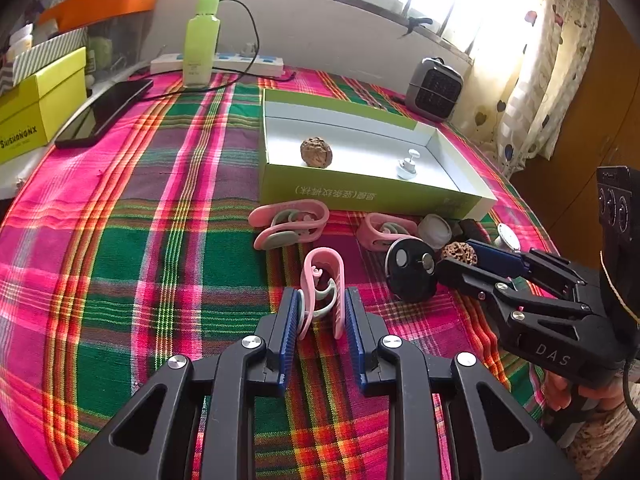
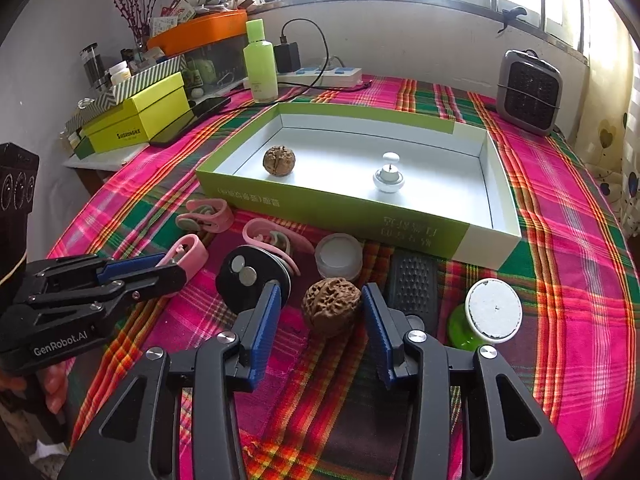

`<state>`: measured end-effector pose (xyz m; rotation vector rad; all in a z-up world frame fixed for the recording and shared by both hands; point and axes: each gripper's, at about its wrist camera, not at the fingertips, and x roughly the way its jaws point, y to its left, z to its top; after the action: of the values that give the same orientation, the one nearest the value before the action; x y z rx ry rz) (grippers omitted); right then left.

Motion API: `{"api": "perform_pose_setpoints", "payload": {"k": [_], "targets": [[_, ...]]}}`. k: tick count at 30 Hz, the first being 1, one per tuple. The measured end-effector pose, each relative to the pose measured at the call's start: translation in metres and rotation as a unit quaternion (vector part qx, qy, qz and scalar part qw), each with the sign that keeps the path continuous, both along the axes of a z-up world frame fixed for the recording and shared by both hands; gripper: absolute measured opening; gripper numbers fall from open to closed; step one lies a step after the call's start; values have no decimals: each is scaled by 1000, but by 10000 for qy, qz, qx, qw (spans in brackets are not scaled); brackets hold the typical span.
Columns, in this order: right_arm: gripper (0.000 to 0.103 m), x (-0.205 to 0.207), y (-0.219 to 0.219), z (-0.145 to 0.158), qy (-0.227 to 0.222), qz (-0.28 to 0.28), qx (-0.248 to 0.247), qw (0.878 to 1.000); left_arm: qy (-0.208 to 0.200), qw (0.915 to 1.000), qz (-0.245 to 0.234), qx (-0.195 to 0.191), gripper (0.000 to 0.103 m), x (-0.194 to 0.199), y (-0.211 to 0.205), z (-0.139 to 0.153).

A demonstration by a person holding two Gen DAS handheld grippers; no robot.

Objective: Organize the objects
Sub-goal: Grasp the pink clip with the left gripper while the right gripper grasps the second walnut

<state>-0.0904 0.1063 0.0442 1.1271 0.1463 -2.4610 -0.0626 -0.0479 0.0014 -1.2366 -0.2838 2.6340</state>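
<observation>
A green box [image 1: 360, 194] [image 2: 332, 210] with a white inside holds a walnut [image 1: 316, 152] [image 2: 279, 161] and a small white knob [image 1: 408, 164] [image 2: 388, 178]. My left gripper [image 1: 322, 312] [image 2: 160, 266] brackets a pink clip [image 1: 322, 288] [image 2: 188, 254] on the plaid cloth; its pads touch the clip's sides. My right gripper [image 2: 320, 312] [image 1: 460, 254] is open around a second walnut [image 2: 330, 304] [image 1: 459, 253], with a gap on the left side. Two more pink clips [image 1: 288, 224] [image 1: 384, 230] lie before the box.
A black disc [image 2: 252, 276] [image 1: 410, 268], a white cap [image 2: 338, 256], a black ribbed piece [image 2: 414, 288] and a green-and-white knob [image 2: 488, 316] lie near the walnut. A green bottle [image 2: 260, 64], power strip [image 2: 320, 74], phone [image 1: 104, 112], yellow box [image 2: 136, 120] and small heater [image 2: 528, 90] stand behind.
</observation>
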Motion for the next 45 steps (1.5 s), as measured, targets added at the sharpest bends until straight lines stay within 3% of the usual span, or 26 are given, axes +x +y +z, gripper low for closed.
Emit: {"api": "perform_pose_setpoints", "payload": {"k": [5, 10, 28, 45], "targets": [[34, -2, 3, 0, -6, -79, -10, 10000, 9, 10000, -41, -4, 27, -2, 1, 0], [33, -2, 3, 0, 7, -110, 15, 9999, 19, 9999, -78, -66, 34, -7, 5, 1], [32, 28, 4, 0, -60, 135, -8, 9999, 17, 9995, 20, -299, 28, -11, 8, 1], [32, 22, 5, -7, -207, 21, -11, 9998, 19, 9991, 41, -415, 30, -12, 11, 1]]}}
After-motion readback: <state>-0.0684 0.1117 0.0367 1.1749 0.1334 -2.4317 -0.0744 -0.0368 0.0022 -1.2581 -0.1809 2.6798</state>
